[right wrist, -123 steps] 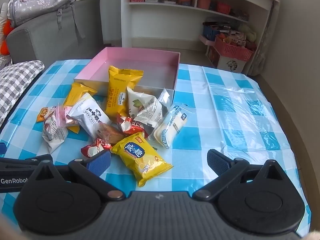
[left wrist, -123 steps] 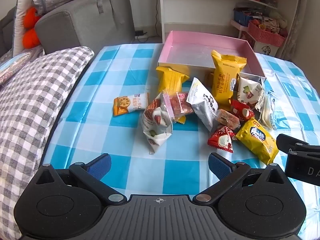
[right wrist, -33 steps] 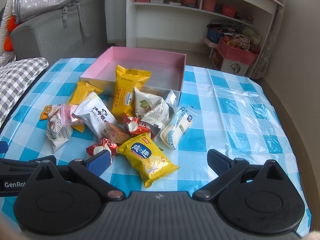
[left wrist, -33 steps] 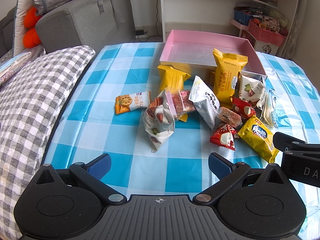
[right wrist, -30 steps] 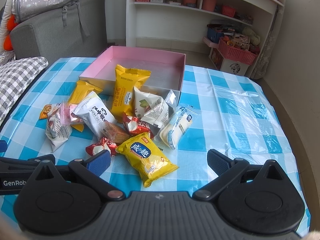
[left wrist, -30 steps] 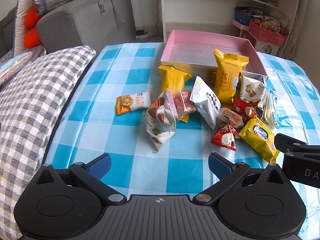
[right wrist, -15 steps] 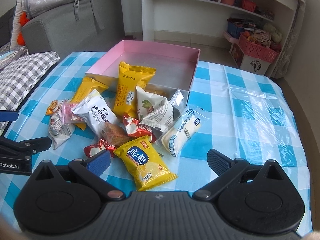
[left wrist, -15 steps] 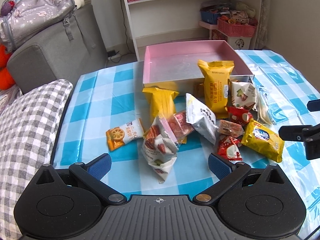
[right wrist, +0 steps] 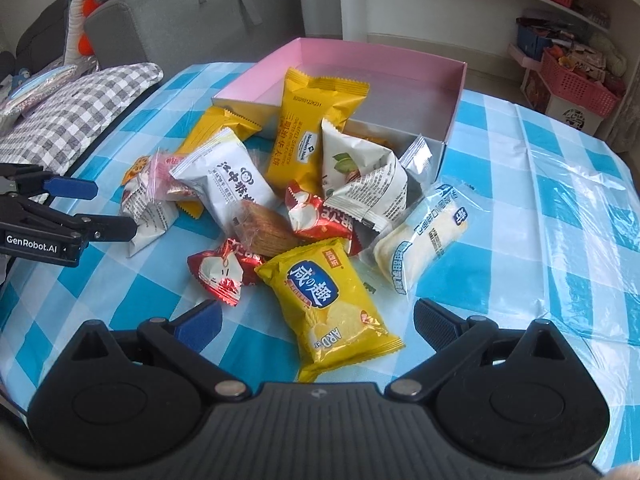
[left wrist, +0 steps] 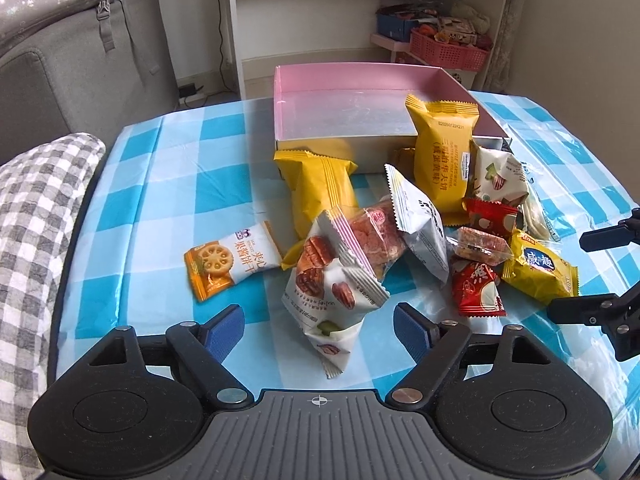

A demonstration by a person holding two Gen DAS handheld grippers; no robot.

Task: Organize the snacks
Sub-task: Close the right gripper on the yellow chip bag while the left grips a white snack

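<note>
On the blue-checked tablecloth (left wrist: 168, 184), thirteen snack packets, counting one half hidden, still lie heaped just in front of the empty pink box (left wrist: 280, 96), while both the left gripper (left wrist: 319, 326) and right gripper (right wrist: 318, 322) have moved closer, jaws apart, holding nothing.

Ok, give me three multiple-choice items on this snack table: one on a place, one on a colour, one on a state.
1. The tall yellow packet is:
A. leaning against the box's front wall
B. flat inside the box
C. on the pillow

2. The inside of the box is:
A. green
B. pink
C. black

3. The right gripper is:
A. shut on a packet
B. open, holding nothing
C. out of view

Answers:
1 A: it stands tilted against the front wall.
2 B: the inner walls are pink.
3 B: its fingers are spread, with the yellow chips bag lying untouched between them.
</note>
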